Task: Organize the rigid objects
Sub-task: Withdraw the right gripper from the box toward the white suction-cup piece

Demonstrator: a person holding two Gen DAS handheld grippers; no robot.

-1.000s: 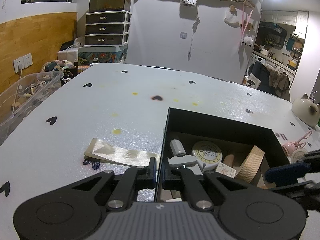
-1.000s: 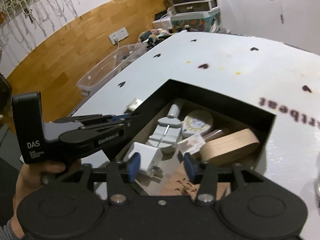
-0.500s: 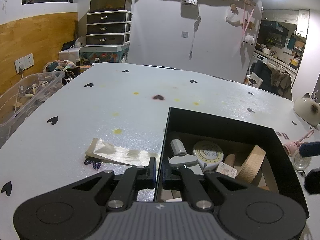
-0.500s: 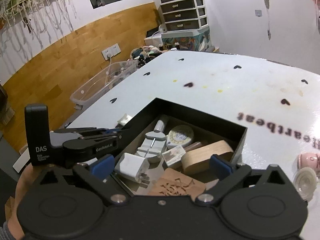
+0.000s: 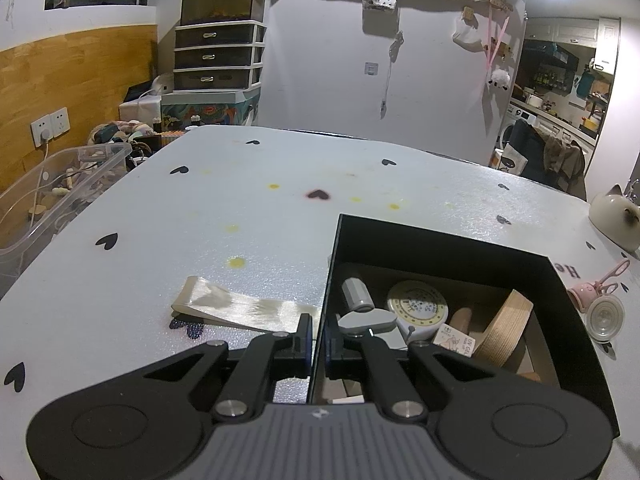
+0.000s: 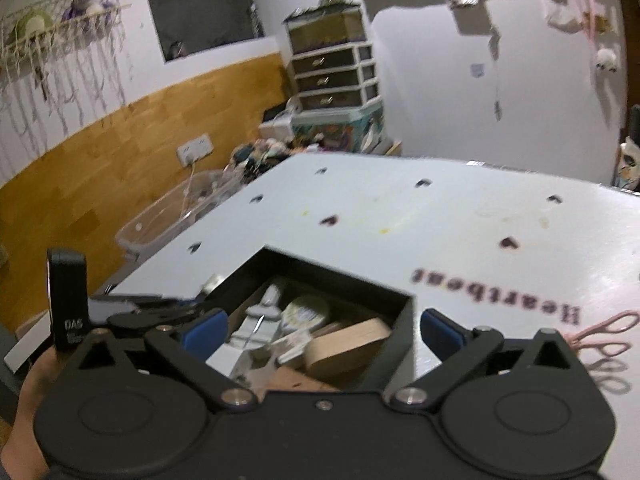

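Observation:
A black open box [image 5: 440, 240] [image 6: 340, 272] sits on the white table and holds a round tin [image 5: 418, 308], a wooden oval box [image 5: 504, 330] [image 6: 348, 346], a grey tool [image 5: 366, 318] and a small card. My left gripper [image 5: 318, 334] is shut on the box's left wall near its front corner. My right gripper [image 6: 320, 326] is open wide and empty, raised above the box's near side. Pink scissors [image 5: 612, 276] [image 6: 600, 338] and a small clear lid [image 5: 606, 316] lie right of the box.
A cream ribbon strip [image 5: 240, 310] lies on the table left of the box. A cat-shaped ceramic piece [image 5: 614, 218] stands at the right edge. A clear plastic bin [image 5: 56, 196] sits off the table's left side. Drawers stand against the far wall.
My right gripper opened wide, letting go of the white charger in the box, and lifted up and back. My left gripper has stayed on the box wall.

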